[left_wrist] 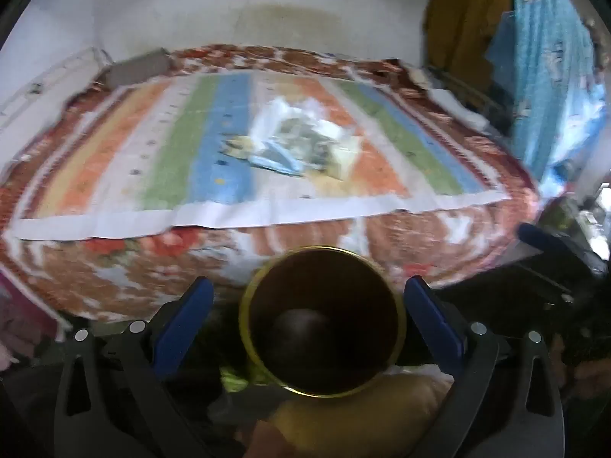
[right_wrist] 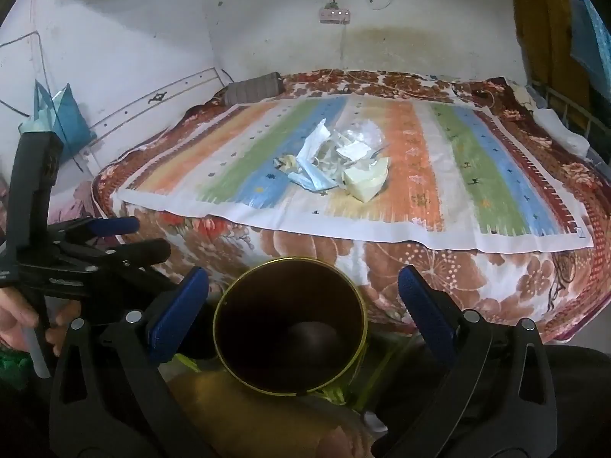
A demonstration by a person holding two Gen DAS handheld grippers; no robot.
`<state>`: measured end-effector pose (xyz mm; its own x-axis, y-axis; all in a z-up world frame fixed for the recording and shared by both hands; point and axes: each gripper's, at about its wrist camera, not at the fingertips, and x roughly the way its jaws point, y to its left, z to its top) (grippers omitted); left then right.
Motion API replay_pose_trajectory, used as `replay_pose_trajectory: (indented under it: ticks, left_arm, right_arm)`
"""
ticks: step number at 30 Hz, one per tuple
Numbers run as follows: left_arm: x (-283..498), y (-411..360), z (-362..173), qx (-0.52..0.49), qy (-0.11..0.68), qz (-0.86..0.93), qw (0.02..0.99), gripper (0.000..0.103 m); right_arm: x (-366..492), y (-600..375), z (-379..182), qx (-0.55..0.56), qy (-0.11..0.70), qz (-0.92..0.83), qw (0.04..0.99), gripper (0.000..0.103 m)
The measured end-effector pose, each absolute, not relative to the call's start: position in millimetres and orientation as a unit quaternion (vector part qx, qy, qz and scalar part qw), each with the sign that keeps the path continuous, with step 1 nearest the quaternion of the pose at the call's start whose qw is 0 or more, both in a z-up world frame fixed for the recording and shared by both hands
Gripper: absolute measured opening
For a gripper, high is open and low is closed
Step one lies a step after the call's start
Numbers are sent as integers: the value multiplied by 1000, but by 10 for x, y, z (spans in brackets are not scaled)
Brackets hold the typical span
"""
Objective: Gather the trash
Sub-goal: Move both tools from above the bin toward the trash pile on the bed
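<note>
A heap of crumpled trash (right_wrist: 336, 160), made of white paper scraps, clear plastic wrap, a pale blue face mask and a pale yellow torn carton piece, lies in the middle of a striped cloth (right_wrist: 439, 175) with orange, green, blue and white bands. The cloth is spread flat over a bed covered by a brown and white floral blanket (right_wrist: 439, 274). In the left wrist view the same heap (left_wrist: 301, 145) looks blurred.

A dark round bin with a gold metal rim (right_wrist: 290, 324) stands at the near edge of the bed, mouth up, its inside dark; what lies at its bottom is unclear. The heap sits well apart from the bin, farther back on the cloth.

The right gripper (right_wrist: 303, 305) with blue finger pads (right_wrist: 424, 309) is spread wide, one finger on each side of the bin rim and clear of it, gripping nothing. The left gripper (left_wrist: 309, 316) is likewise released, its blue pads (left_wrist: 183, 320) flanking the bin (left_wrist: 322, 320) without touching. In the right wrist view the left gripper shows at the left edge, held by a hand (right_wrist: 19, 320)

A grey pillow (right_wrist: 254, 87) rests at the head of the bed against a white wall (right_wrist: 152, 38)
</note>
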<state>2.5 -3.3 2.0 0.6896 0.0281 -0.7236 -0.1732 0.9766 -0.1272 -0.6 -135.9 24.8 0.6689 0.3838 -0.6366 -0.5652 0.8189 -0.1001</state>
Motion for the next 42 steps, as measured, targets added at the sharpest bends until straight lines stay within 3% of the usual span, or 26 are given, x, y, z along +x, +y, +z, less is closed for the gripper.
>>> replay_pose_trajectory:
  ticks: [42]
  left_arm:
    - [1, 108, 49, -158, 372, 27, 914, 97]
  right_arm:
    - [168, -1500, 227, -111, 336, 249, 901, 94]
